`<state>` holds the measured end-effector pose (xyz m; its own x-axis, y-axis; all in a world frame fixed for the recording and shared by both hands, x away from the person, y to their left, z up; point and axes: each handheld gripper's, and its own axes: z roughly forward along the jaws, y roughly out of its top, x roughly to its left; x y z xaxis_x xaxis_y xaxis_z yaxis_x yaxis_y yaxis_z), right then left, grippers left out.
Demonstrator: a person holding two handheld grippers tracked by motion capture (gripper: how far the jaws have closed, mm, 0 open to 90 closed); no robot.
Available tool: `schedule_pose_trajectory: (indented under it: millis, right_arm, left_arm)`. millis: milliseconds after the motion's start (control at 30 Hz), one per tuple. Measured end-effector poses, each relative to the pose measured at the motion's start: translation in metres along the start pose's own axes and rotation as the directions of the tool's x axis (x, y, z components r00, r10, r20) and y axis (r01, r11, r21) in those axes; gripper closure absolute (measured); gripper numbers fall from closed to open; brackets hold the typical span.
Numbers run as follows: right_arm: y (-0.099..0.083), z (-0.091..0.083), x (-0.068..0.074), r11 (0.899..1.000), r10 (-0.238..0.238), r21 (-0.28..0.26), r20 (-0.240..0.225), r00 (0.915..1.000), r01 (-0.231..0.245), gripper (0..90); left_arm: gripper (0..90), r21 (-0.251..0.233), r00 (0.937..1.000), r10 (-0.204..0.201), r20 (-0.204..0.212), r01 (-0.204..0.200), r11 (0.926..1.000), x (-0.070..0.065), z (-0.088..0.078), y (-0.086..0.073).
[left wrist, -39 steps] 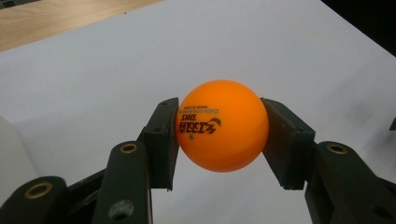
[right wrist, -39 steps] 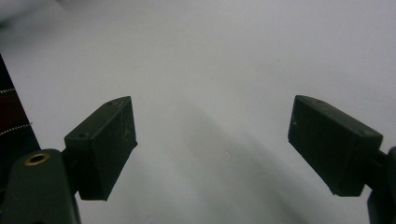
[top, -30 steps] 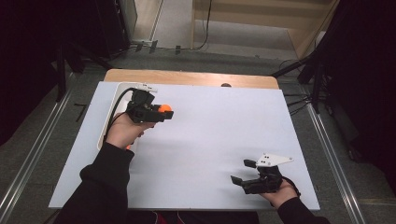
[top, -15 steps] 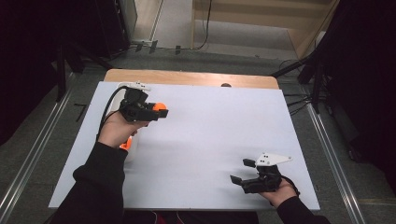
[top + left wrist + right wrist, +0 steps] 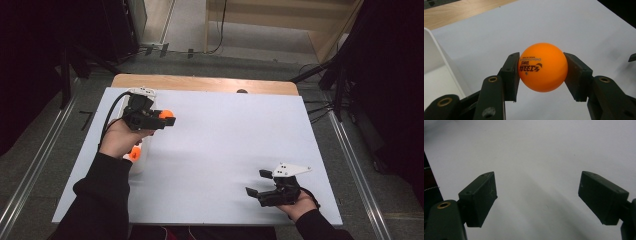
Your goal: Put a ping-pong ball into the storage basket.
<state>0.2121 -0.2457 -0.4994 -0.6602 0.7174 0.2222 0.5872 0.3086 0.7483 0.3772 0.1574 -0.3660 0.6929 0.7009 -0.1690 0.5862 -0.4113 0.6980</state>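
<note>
My left gripper is held above the left part of the white table, shut on an orange ping-pong ball. In the left gripper view the ball, with dark print on it, sits squeezed between both black pads. A second orange ball lies in a long white tray under that hand. My right gripper rests low near the table's front right, jaws wide apart. In the right gripper view nothing lies between its fingertips, just the bare white surface.
The tray's white wall rises close on the left in the left gripper view. A wooden strip runs along the table's far edge. Grey floor, metal rails and dark stands surround the table.
The left hand has drifted slightly left with the ball still in its jaws, uncovering the second ball in the tray. The right gripper has stayed put.
</note>
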Motion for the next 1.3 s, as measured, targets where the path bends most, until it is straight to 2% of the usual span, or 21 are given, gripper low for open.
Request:
schedule_pose_trajectory:
  millis: [267,467,767,1100,1300]
  right_arm:
    - [0.000,0.000,0.000,1.000,-0.002,0.000,0.000,1.0000,0.002,13.7]
    - [0.001,0.001,0.000,1.000,-0.004,0.001,-0.003,1.0000,0.004,13.8]
    - [0.001,0.001,0.000,1.000,-0.007,0.003,-0.007,1.0000,0.007,13.8]
    - [0.001,0.001,0.000,1.000,-0.005,0.004,-0.005,1.0000,0.005,13.7]
    - [0.001,0.002,0.000,1.000,-0.003,0.004,-0.007,1.0000,0.003,13.8]
  left_arm:
    - [51.0,-0.018,0.9994,-0.024,-0.025,0.023,0.9996,0.010,-0.008,-0.002]
    - [51.0,-0.020,0.9968,-0.033,-0.072,0.032,0.9993,0.016,-0.014,-0.004]
    - [51.0,-0.038,0.9929,-0.069,-0.096,0.066,0.9971,0.027,-0.019,-0.007]
    - [51.0,-0.076,0.9806,-0.107,-0.164,0.096,0.9925,0.036,-0.021,-0.011]
    - [51.0,-0.099,0.9672,-0.135,-0.215,0.115,0.9884,0.042,-0.023,-0.013]
